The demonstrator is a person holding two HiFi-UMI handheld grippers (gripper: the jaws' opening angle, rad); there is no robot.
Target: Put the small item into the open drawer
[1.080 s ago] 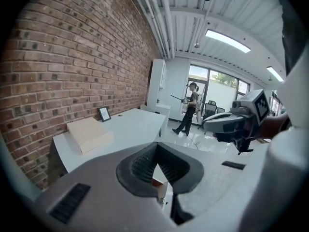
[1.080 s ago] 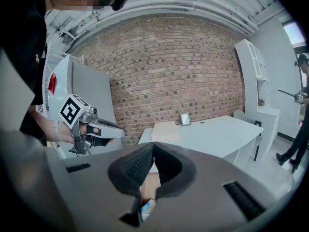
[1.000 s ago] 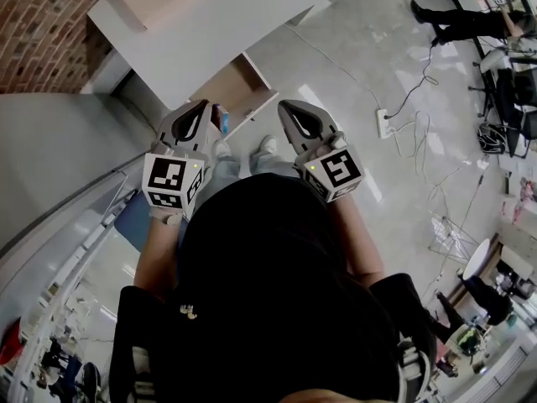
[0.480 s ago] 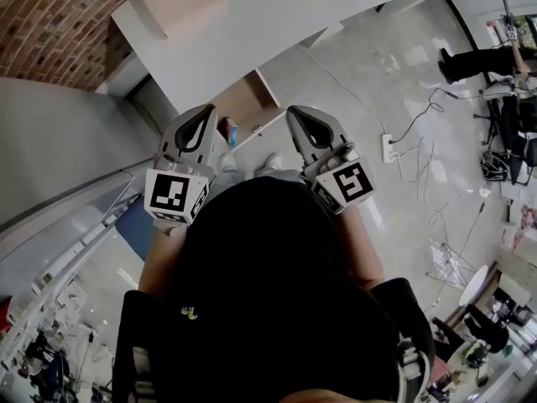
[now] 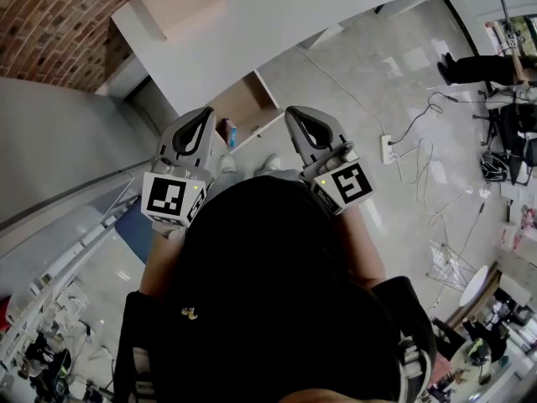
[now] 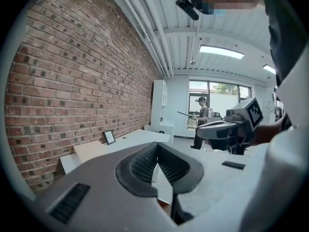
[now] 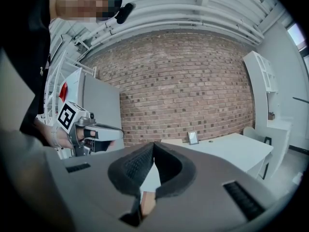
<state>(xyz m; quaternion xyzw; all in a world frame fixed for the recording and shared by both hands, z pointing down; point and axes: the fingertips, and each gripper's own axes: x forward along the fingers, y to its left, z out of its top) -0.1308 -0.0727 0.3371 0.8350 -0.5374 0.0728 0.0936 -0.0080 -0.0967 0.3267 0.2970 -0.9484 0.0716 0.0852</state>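
The open wooden drawer [image 5: 245,101] sticks out from under the white desk [image 5: 277,23] in the head view. A small blue and red item [image 5: 228,131] shows at the drawer's near end, partly hidden behind my left gripper [image 5: 205,112]. I cannot tell whether it lies inside the drawer. The left gripper is held up near the drawer, shut with nothing between its jaws [image 6: 157,145]. My right gripper [image 5: 294,111] is level with it to the right, also shut and empty [image 7: 153,145]. Each gripper shows in the other's view: the right gripper [image 6: 227,127], the left gripper [image 7: 96,132].
A brick wall [image 5: 50,15] runs behind the desk. A tan box [image 5: 180,2] and a small picture frame [image 6: 109,137] sit on the desk. A power strip with cables [image 5: 388,148] lies on the floor to the right. A person [image 5: 478,65] stands far right.
The head view has tilted, so desk and drawer sit lower and further right in the picture. Both grippers stay shut and side by side, hardly moved in the last half second.
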